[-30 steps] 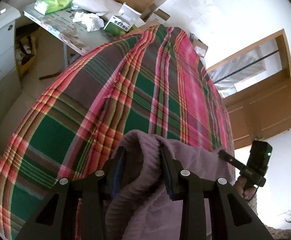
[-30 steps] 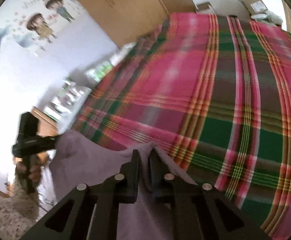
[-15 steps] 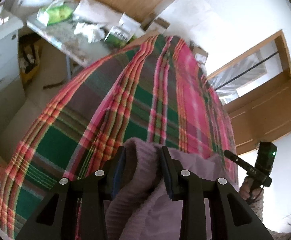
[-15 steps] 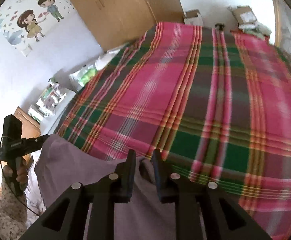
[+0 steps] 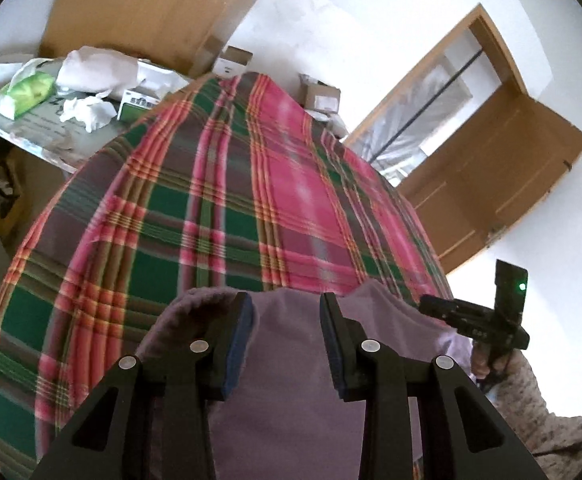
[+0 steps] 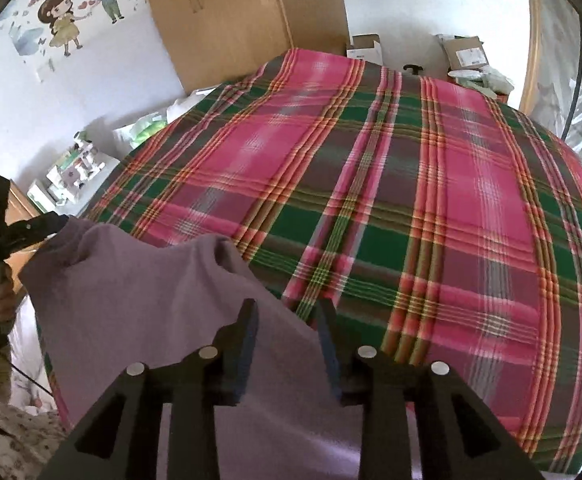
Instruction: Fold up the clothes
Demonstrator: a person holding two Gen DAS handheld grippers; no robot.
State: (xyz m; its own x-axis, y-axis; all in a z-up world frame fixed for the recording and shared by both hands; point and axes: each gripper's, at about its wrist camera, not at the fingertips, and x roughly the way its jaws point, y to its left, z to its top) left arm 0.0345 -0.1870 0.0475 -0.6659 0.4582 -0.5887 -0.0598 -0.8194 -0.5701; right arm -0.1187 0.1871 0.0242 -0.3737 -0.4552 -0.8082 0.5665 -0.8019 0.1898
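Note:
A mauve knit garment [image 5: 291, 380] lies at the near edge of a bed covered in pink and green plaid [image 5: 231, 200]. My left gripper [image 5: 285, 308] stands open over it, and a ribbed fold of the cloth bulges up around its left finger [image 5: 239, 332]. In the right wrist view the same garment [image 6: 151, 300] spreads to the left, its edge running between the fingers of my open right gripper [image 6: 287, 312]. Each gripper shows in the other's view: the right one [image 5: 439, 308] at the garment's right corner, the left one [image 6: 39, 224] at its left corner.
A side table [image 5: 31, 136] left of the bed holds a green tissue pack [image 5: 27, 94], crumpled tissues and small boxes. Cardboard boxes [image 6: 365, 48] sit past the bed's far end. A wooden wardrobe [image 6: 231, 12] and an open door [image 5: 491, 184] flank the room.
Both grippers were shut on the garment and held it up; now both have opened and the cloth rests lower on the bed's near edge.

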